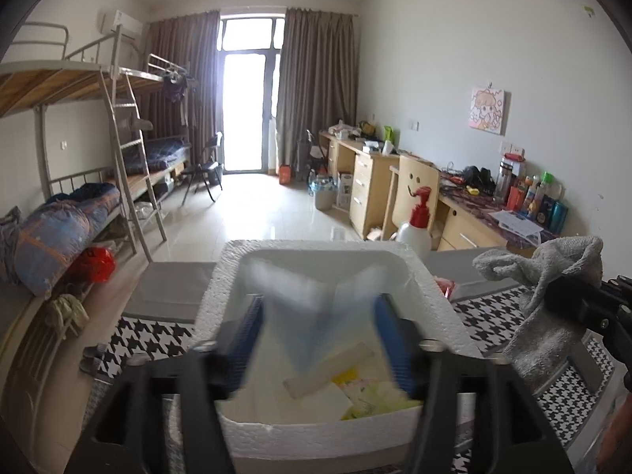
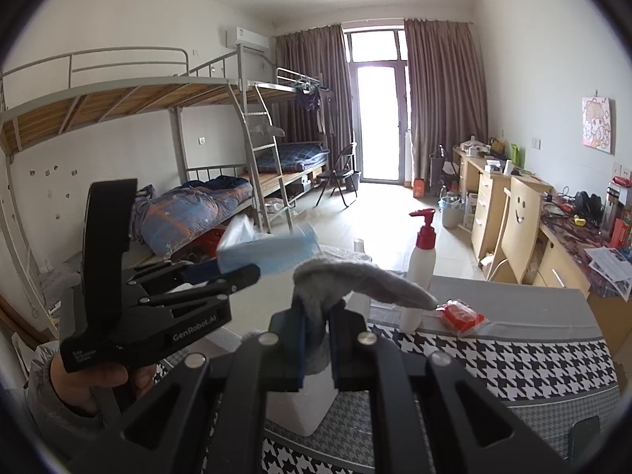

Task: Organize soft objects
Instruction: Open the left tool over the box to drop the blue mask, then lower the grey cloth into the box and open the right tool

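1. A table point(image 2: 513, 351) with a black and white patterned cloth sits near the cameras, with a grey strip along its far edge.
2. A white foam box point(image 1: 233, 276) sits on the table, right under the left gripper. Its walls are thick and crumbly looking. Some pale packets lie on its floor.
3. The left gripper point(image 1: 316, 339) hangs over the foam box. Its two blue-padded fingers stand apart. No pad can be seen pressing on anything.
4. A soft blue tissue pack point(image 1: 304, 316) is between those fingers and looks blurry. In the right wrist view a white tissue sticks up from its left end.
5. The right gripper point(image 2: 316, 347) is off to the right of the box. Its fingers are squeezed tight on a grey sock.
6. The grey sock point(image 2: 367, 280) is fuzzy and floppy. It bends over the top of the fingers and droops toward the right.
7. A white pump bottle point(image 2: 420, 260) with a red top stands at the far edge of the table.
8. A small red packet point(image 2: 460, 316) lies on the grey strip, just right of the bottle.
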`<state>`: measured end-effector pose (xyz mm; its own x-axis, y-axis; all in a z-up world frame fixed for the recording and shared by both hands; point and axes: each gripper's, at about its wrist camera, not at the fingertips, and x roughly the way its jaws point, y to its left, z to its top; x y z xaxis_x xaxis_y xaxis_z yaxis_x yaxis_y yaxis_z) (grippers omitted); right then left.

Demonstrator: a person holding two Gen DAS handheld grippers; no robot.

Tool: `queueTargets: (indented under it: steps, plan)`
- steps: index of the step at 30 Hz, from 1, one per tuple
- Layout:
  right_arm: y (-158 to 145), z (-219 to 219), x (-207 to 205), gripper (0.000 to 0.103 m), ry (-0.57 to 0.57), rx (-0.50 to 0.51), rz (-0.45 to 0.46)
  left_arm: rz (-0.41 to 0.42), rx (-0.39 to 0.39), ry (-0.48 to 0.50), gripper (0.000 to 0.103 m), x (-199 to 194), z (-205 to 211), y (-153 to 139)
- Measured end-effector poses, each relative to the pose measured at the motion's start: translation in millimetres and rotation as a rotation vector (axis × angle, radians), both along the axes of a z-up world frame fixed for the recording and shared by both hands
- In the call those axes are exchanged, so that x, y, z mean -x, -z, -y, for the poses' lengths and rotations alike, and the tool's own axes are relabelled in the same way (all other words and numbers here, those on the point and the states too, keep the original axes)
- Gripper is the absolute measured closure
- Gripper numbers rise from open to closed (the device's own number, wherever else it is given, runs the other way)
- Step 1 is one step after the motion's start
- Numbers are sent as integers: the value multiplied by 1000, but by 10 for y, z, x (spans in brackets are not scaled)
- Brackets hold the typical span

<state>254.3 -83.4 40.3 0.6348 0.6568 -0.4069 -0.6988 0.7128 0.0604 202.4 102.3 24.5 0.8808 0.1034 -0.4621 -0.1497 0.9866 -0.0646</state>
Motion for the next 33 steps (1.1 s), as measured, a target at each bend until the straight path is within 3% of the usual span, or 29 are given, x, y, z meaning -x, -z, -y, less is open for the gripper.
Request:
queueTargets:
  steps: [2, 6, 10, 33]
  plan:
    - [-10, -24, -15, 91, 6, 5, -2, 16, 0, -13, 33, 46, -25, -29]
    - [-23, -70, -35, 91, 9, 10, 0, 46, -8, -40, 11, 121, -89, -65]
    - [-43, -106, -42, 91, 8, 9, 6, 78, -18, -76, 1, 216, -175, -98]
    - [-36, -445, -78, 91, -54, 5, -15, 110, -33, -153, 1, 545, -474, -71]
